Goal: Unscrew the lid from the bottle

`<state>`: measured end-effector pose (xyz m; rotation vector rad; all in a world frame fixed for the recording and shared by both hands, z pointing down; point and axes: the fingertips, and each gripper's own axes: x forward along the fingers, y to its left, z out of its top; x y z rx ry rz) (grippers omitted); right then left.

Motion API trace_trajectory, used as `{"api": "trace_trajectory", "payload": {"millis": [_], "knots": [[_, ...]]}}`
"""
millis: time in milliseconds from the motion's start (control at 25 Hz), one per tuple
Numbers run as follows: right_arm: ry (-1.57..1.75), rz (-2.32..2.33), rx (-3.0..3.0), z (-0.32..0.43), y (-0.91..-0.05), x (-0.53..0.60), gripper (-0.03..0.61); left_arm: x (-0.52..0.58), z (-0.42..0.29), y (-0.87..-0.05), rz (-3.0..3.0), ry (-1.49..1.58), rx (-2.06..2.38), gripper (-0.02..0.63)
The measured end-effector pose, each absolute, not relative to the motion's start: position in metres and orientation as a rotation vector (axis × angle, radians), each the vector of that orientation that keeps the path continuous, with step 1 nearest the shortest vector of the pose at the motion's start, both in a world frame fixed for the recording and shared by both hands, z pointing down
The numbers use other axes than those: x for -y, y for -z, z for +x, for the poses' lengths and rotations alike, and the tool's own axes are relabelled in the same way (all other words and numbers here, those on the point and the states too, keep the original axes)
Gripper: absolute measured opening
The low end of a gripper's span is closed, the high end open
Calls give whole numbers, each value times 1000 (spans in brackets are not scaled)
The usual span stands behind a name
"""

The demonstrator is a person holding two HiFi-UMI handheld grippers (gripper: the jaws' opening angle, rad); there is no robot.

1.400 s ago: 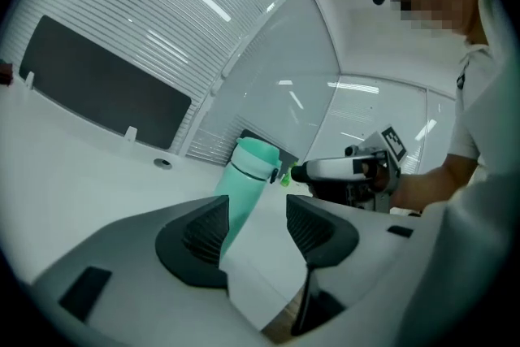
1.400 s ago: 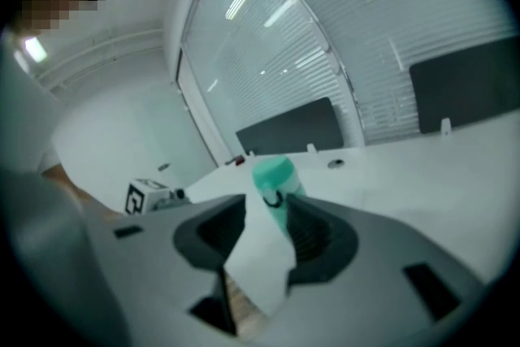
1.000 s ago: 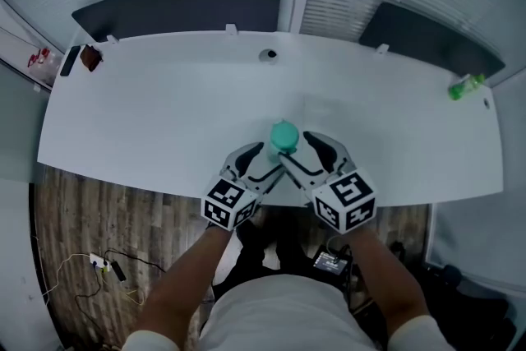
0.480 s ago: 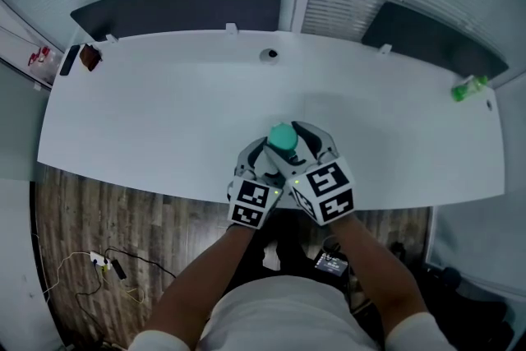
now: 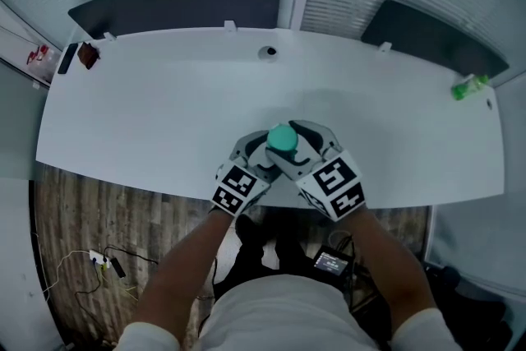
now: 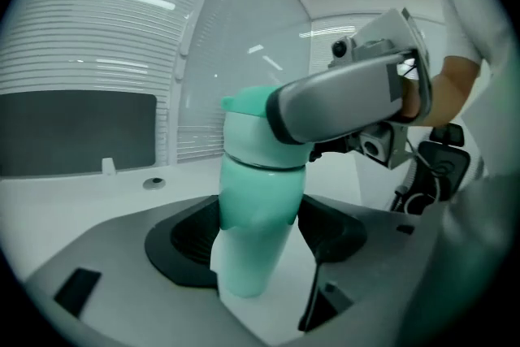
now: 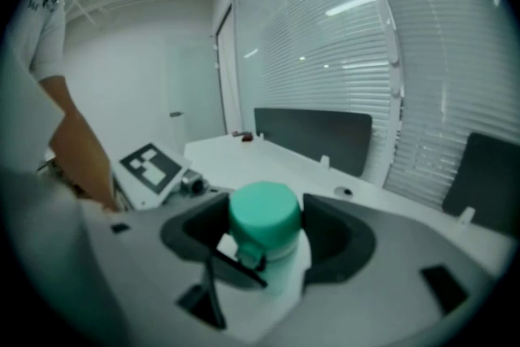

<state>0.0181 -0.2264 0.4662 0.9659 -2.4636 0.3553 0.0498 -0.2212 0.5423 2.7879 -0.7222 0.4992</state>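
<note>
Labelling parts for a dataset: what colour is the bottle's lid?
Mint green lid, matching the bottle; clearest in the right gripper view.

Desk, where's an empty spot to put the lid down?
Wide bare desk lies left of the bottle, out to the small dark things in the far-left corner, and right of it, out to the green thing. Crowded at the bottle: left gripper and right gripper, jaws just opened, stand around it.

Bright, cool, even light; fisheye edges warped and dark
</note>
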Motion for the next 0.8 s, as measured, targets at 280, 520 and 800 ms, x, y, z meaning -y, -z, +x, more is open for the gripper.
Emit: {"api": "trace_trajectory", "payload": {"millis": [280, 520, 800], "knots": [[-370, 761, 2524, 16, -469, 222, 290, 212, 48, -545, 2892, -597, 271, 313], [-412, 890, 2497, 15, -469, 224, 291, 215, 43, -539, 2930, -656, 521, 314], [-442, 1152, 2415, 13, -469, 225, 290, 222, 38, -547, 2742, -605, 1099, 313]]}}
